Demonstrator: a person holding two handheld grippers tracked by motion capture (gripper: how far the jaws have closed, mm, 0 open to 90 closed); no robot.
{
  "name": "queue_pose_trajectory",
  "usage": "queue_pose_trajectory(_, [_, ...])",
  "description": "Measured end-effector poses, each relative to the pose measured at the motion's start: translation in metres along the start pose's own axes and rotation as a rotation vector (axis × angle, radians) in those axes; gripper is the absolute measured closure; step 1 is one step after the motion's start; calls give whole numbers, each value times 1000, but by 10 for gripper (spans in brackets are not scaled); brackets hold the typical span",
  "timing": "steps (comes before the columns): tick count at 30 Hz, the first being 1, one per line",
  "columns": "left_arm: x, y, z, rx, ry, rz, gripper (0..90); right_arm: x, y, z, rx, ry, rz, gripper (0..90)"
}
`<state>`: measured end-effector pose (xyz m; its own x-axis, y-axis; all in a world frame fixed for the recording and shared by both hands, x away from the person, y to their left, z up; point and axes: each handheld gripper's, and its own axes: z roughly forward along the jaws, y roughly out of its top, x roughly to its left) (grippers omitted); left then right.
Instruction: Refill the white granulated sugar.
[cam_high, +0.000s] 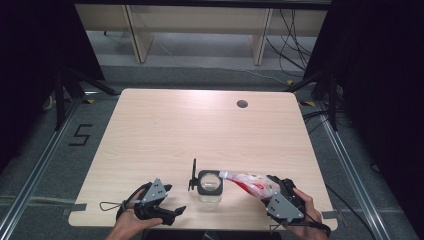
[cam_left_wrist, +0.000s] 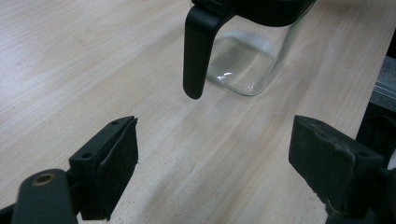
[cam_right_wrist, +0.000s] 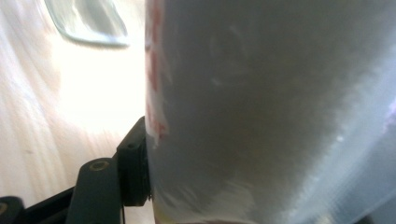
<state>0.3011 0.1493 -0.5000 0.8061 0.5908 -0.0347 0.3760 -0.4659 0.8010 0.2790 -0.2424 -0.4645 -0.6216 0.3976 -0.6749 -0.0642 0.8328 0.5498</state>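
Note:
A clear glass jug (cam_high: 210, 186) with a black rim and a black handle (cam_high: 193, 175) stands near the table's front edge. My right gripper (cam_high: 265, 189) is shut on a clear pouch (cam_high: 251, 181) with red and white print, held tilted, its narrow end over the jug's mouth. In the right gripper view the pouch (cam_right_wrist: 261, 107) presses against the left pad (cam_right_wrist: 135, 170); the other jaw is hidden behind it. My left gripper (cam_high: 175, 211) rests open at the front left, pointing at the jug. Its view has the handle (cam_left_wrist: 196, 51) and glass base (cam_left_wrist: 243, 65) ahead of the open left gripper (cam_left_wrist: 215, 163).
The wooden table (cam_high: 200, 125) has a round cable hole (cam_high: 242, 104) at the back right. The jug stands close to the front edge. A "5" is marked on the floor (cam_high: 80, 135) to the left. Dark stands flank the table on both sides.

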Motion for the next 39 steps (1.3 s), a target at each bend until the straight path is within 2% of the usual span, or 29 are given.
queue_pose_trajectory(1, [-2,0,1,-9,-3,-33,154,2,2,0,15,-22,-19,367])
queue_pose_trajectory(3, [-2,-1,1,-20,9,-34,154,2,5,1,29,-30,-63,368])
queue_pose_trajectory(4, [0,-1,-1,-4,11,-15,153,3,5,1,37,-34,-57,368])
queue_pose_trajectory(5, [2,0,-2,7,16,20,153,2,6,1,42,-52,-95,368])
queue_pose_trajectory(6, [1,0,-2,6,0,9,154,3,7,1,56,-54,-109,368])
queue_pose_trajectory(8, [1,0,-2,6,17,11,153,6,6,2,69,-59,-105,368])
queue_pose_trajectory(9, [-2,-1,0,-26,4,-36,154,6,5,3,74,-63,-122,368])
queue_pose_trajectory(11, [-2,-1,0,-26,5,-38,153,5,5,4,99,-76,-172,369])
queue_pose_trajectory(12, [0,0,-1,-11,14,-4,153,6,5,5,113,-88,-195,369])
queue_pose_trajectory(13, [0,0,-1,-10,13,1,154,6,6,6,121,-106,-260,369])
queue_pose_trajectory(14, [0,0,0,-21,10,-6,154,9,6,5,146,-119,-248,369])
queue_pose_trajectory(15, [-2,-1,0,-21,11,-30,154,3,8,6,130,-132,-355,370])
queue_pose_trajectory(16, [1,0,-1,-2,13,4,154,4,8,6,137,-135,-334,370])
queue_pose_trajectory(17, [1,0,-1,-4,10,5,154,5,7,7,146,-137,-309,370])
queue_pose_trajectory(19, [0,0,-1,-8,7,-2,154,3,9,8,159,-165,-379,371])
queue_pose_trajectory(21, [1,-1,-1,-2,15,11,154,6,9,9,188,-183,-367,371])
queue_pose_trajectory(22, [1,0,-1,-2,12,6,153,4,12,10,182,-193,-434,371])
queue_pose_trajectory(23, [1,0,-2,1,8,7,154,6,11,10,200,-198,-419,371])
queue_pose_trajectory(26, [1,0,-2,-1,8,7,154,3,15,12,193,-220,-520,372])
queue_pose_trajectory(27, [2,0,-2,4,1,8,153,4,15,11,199,-227,-499,372])
queue_pose_trajectory(28, [1,0,-1,1,7,7,154,2,21,11,195,-243,-558,373])
queue_pose_trajectory(30, [0,0,-2,-2,8,-2,153,2,22,11,195,-248,-560,373])
queue_pose_trajectory(31, [0,-1,-1,-6,18,-14,154,5,19,11,200,-256,-499,374])
queue_pose_trajectory(32, [0,-1,-1,-13,16,-11,154,3,22,11,204,-262,-549,374])
queue_pose_trajectory(34, [2,0,-2,8,2,9,154,2,25,12,218,-273,-602,376])
queue_pose_trajectory(36, [1,0,-1,0,3,6,153,2,25,13,200,-278,-608,376])
queue_pose_trajectory(37, [2,0,-2,8,10,16,154,0,28,11,217,-278,-651,377])
queue_pose_trajectory(38, [1,0,-2,5,9,14,153,0,26,13,183,-289,-632,377])
queue_pose_trajectory(39, [1,0,-2,-1,12,0,154,-1,28,12,183,-289,-650,378])
